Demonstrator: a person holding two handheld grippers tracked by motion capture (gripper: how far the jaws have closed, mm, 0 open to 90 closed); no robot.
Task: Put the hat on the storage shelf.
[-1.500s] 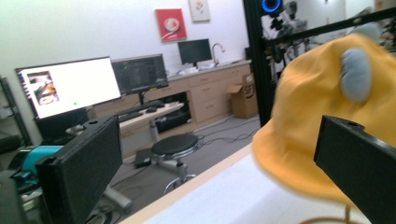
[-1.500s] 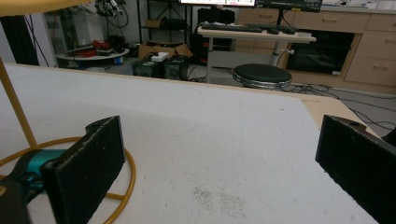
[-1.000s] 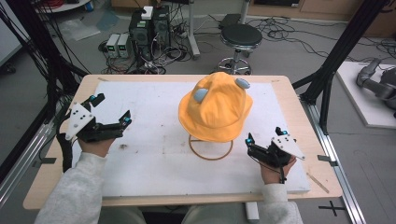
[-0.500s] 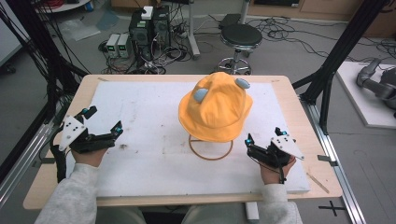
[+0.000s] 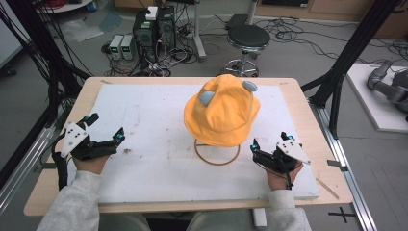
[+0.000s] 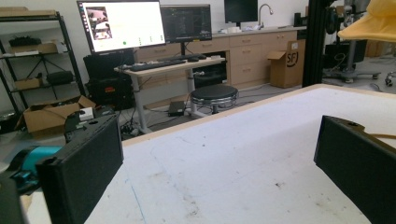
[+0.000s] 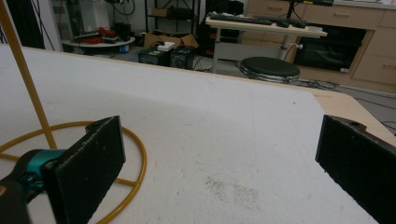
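The yellow hat [image 5: 222, 111] is perched on its wire stand [image 5: 217, 152], ahead and left of the right gripper [image 5: 267, 149] fingers and well right of the left gripper [image 5: 103, 130]. Both sets of fingers are spread wide and empty over the tabletop [image 5: 159, 125]. The approach appears unstarted; next, a reach toward the brim is called for.

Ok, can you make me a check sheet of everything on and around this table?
Surface: white board on a wooden table, scuffed and smudged.
Job's things: orange hat sits on a yellow wire stand.
Clutter: nothing seen.
Grippers: left gripper and right gripper both open, empty, resting low on the board.
Cables: one trails from the left gripper; tangle on the floor.
Surroundings: stool, computer boxes, black frame posts.
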